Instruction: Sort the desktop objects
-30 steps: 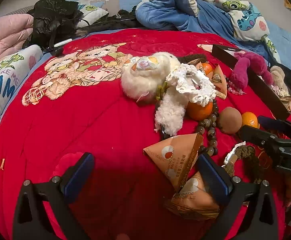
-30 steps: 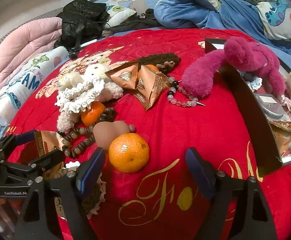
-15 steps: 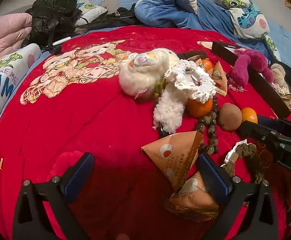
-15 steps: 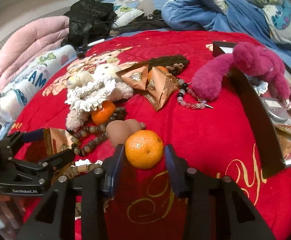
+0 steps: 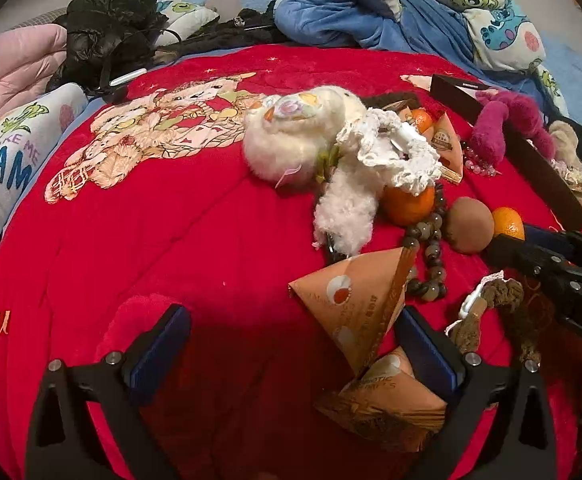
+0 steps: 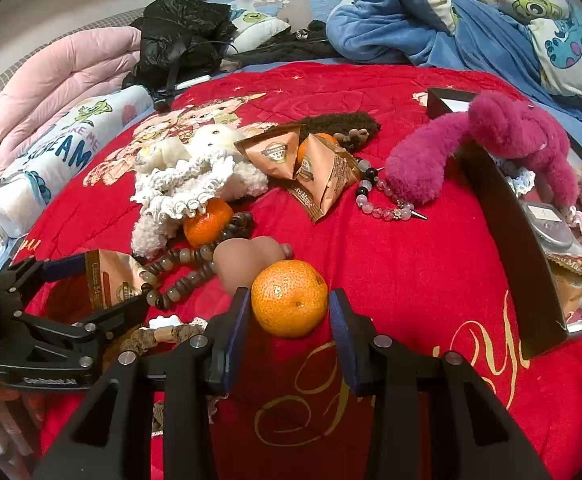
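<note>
The right gripper (image 6: 289,316) pinches an orange (image 6: 289,298) lying on the red blanket (image 6: 391,264), just beside a brown gourd (image 6: 247,260). The left gripper (image 5: 291,344) is spread wide; a paper packet (image 5: 355,300) lies beside its right finger.

1. A home bedroom: everything lies on a bed spread with a red quilted blanket (image 6: 411,264) embroidered with cartoon bears.
2. Upper left of the frame, a folded pink duvet (image 6: 51,84) and a cartoon-print pillow (image 6: 63,156).
3. Upper right, rumpled blue cartoon bedding (image 5: 431,12).
4. A black puffer jacket (image 6: 183,28) lies at the top, left of centre.
</note>
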